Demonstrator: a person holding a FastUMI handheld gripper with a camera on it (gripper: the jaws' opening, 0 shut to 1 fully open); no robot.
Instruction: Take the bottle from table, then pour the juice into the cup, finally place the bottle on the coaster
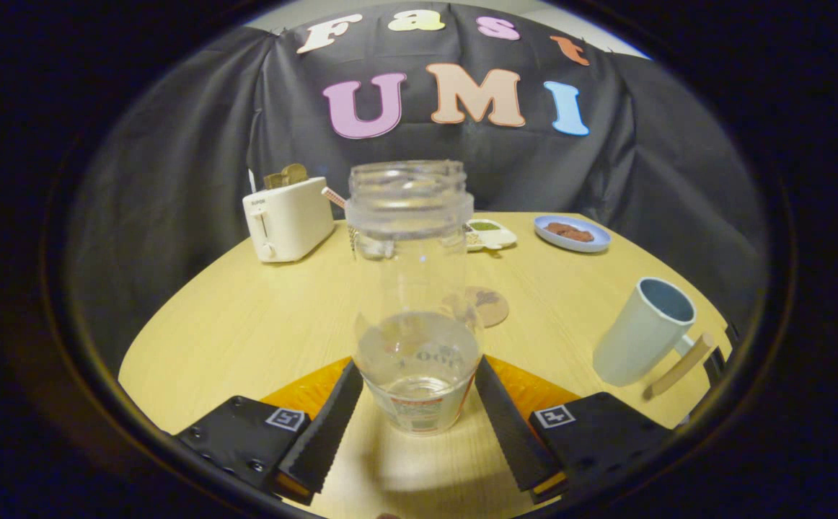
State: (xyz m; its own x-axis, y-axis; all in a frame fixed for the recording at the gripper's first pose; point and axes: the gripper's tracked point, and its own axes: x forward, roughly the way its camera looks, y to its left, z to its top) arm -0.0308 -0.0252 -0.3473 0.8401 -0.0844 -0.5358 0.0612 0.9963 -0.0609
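Between the gripper's (pixel 419 404) jaws: one clear bottle (pixel 413 288), upright on the desk (pixel 246 324), uncapped, a little liquid at its base. Jaws spread, one on each side of the bottle's base, close to it; contact cannot be told. Just beyond the bottle: round coaster (pixel 490 305). Further right: pale cup (pixel 644 331), tilted. At the desk's far edge: white toaster (pixel 288 218), small dish (pixel 490 234), blue plate (pixel 572 233).

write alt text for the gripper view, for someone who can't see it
A clear open bottle with a little liquid at the bottom stands between the gripper fingers, which sit close on either side of its base on a wooden table. Beyond it lies a round coaster, with a pale mug off to the right and a white toaster behind on the left.
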